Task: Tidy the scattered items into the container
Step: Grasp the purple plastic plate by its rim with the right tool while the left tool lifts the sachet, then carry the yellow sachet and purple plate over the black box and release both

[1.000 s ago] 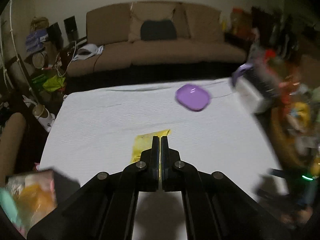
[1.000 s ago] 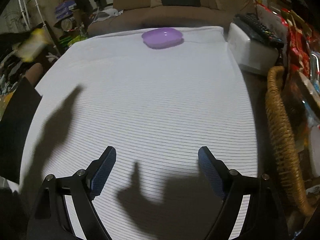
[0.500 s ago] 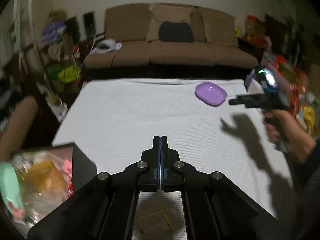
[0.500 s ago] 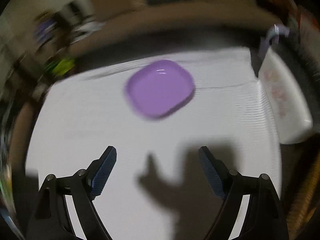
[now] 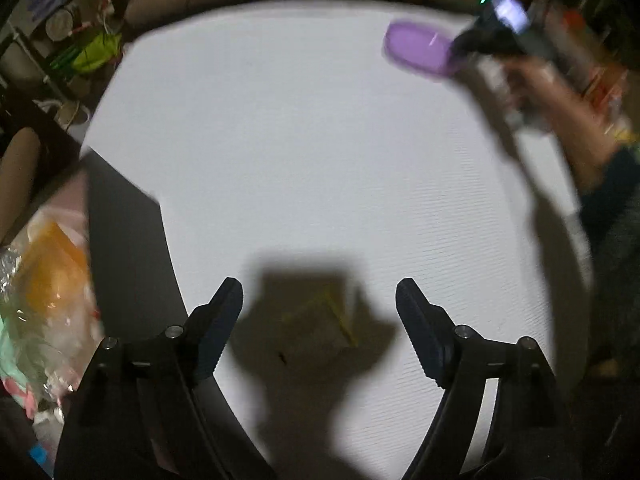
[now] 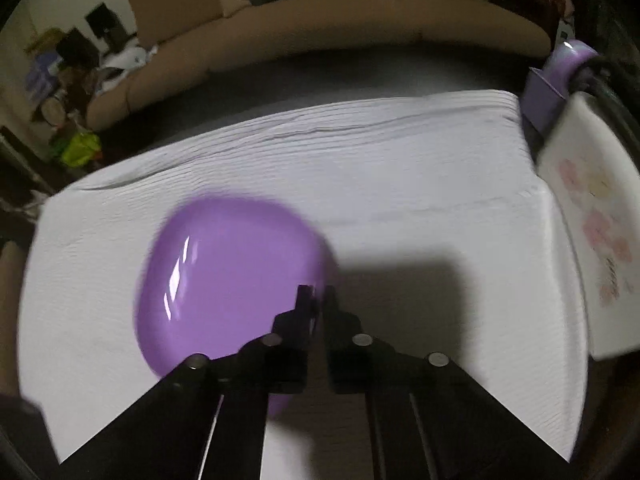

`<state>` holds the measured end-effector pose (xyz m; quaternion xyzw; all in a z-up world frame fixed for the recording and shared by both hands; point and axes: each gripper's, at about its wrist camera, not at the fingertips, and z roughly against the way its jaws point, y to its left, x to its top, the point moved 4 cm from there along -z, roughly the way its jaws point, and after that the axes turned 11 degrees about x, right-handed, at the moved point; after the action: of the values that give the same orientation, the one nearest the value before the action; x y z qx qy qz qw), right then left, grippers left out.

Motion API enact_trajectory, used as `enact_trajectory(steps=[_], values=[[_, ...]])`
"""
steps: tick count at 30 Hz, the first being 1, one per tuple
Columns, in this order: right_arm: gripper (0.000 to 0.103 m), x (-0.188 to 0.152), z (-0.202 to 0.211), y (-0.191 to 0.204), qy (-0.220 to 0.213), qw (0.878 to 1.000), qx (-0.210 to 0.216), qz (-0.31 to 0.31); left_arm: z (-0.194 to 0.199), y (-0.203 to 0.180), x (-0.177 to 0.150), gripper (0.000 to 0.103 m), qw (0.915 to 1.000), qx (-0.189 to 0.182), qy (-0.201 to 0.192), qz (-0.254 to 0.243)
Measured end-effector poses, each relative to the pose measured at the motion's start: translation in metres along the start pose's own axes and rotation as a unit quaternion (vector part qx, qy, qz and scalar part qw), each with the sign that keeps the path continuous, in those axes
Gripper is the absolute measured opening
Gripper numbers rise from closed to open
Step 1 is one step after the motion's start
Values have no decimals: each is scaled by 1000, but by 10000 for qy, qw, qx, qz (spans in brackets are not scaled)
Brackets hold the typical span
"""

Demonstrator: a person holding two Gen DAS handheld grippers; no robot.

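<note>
L gripper (image 5: 319,304): jaws have just been opening and now stand wide apart, pointing steeply down at the white cloth (image 5: 304,152). A yellow packet (image 5: 320,320) lies flat on the cloth between the fingers, inside the gripper's own shadow; the pads do not touch it.

R gripper (image 6: 316,296): jaws have just been closing and are now drawn together on the near right rim of the purple dish (image 6: 232,276). One finger sits over the dish's inner side, the other outside the rim, so the rim is pinched between them. Whether the dish's underside touches the cloth cannot be told (motion blur on its edges). From the left wrist view the same dish appears at the far right of the cloth, w/ the right hand (image 5: 536,80) behind the gripper body.

Container (image 5: 120,248): dark-walled box at the left edge of the cloth, seen only in the left wrist view. It holds crinkled wrappers, incl. an orange packet (image 5: 52,276).

A white box w/ pink flower print (image 6: 588,240) stands just beside the cloth's right edge. A brown sofa (image 6: 360,28) runs along the far side.
</note>
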<state>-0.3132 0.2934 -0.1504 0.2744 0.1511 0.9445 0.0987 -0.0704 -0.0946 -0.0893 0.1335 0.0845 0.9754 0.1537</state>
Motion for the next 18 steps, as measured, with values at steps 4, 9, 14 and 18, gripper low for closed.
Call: enact_trajectory(steps=[4,9,14,18], values=[[3,-21,62,-7,-243,9988,191,371,-36,-32,-12,90,9968,567,526,-202],[2,-73,121,4,-36,9932,565,1015,-71,-38,-32,74,9928,538,1037,278],[2,-107,144,19,266,9858,932,1372,-64,-31,-36,24,9936,109,740,848],[4,-87,130,21,197,9868,1298,945,-35,-34,-42,10,9882,-777,447,1243]])
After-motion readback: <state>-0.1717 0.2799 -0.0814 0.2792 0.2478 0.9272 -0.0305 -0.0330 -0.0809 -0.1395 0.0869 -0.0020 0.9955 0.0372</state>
